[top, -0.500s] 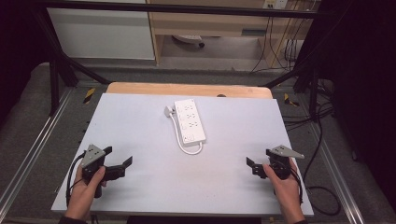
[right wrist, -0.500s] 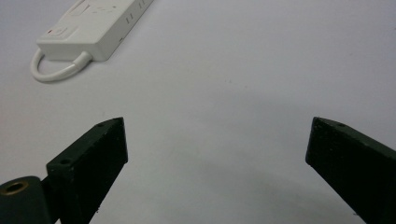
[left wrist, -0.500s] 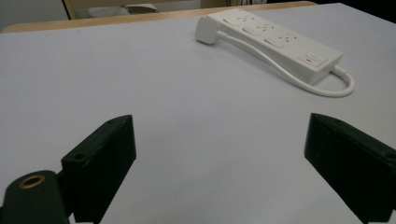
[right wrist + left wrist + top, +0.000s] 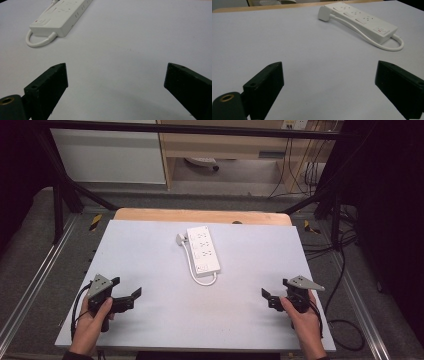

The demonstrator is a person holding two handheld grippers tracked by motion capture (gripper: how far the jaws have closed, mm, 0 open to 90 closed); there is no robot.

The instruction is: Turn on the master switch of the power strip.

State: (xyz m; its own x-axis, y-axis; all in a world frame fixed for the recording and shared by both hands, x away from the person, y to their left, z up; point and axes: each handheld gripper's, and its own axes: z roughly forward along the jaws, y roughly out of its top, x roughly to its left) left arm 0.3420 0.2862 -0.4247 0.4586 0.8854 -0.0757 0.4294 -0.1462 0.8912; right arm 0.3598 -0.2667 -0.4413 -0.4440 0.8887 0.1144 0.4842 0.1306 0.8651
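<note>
On the white worktop (image 4: 150, 250), power strip (image 4: 203, 249) at 12 o'clock, left tongs (image 4: 131, 293) at 8, right tongs (image 4: 266, 296) at 4, both wide apart, gripping nothing.

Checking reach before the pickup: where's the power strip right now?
In the high view the white power strip lies flat on the grey table, centre and toward the far edge, its plug beside its left side, ahead of both grippers and untouched.
</note>
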